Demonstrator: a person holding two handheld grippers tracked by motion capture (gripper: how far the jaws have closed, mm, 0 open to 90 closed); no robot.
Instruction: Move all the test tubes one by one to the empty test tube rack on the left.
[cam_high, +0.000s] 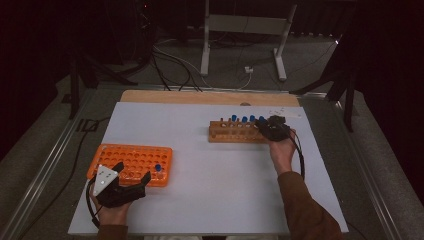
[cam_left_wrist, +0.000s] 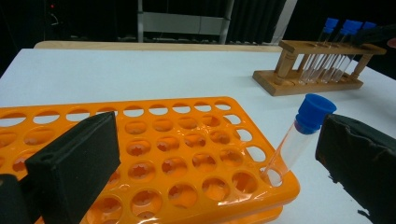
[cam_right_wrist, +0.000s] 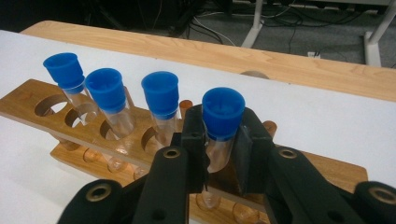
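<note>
Test tubes with blue caps stand in a wooden rack (cam_right_wrist: 140, 140) on a white table (cam_high: 215, 170), where a person works with a two-jaw gripper in each hand. The right gripper (cam_right_wrist: 219, 149) is clamped on the end tube (cam_right_wrist: 222, 126) of the row, its two black jaws pressing the glass from either side just below the cap, while the tube sits in its hole in the wooden rack. Three more capped tubes (cam_right_wrist: 159, 105) stand beside it in the same rack, leaning slightly.

In the high view the right gripper (cam_high: 272, 127) sits at the right end of the wooden rack (cam_high: 235, 132), near the far side of the table, with the person's right hand (cam_high: 283, 150) behind it.

Nearer the person, on the left, an orange rack (cam_left_wrist: 177, 154) with many round holes lies flat on the table. One capped tube (cam_left_wrist: 299, 135) stands tilted in a hole at its corner. The left gripper (cam_high: 121, 186) rests at the near edge of the orange rack (cam_high: 132, 162), jaws wide apart and holding nothing; the lone tube stands just inside one jaw without touching it.
</note>
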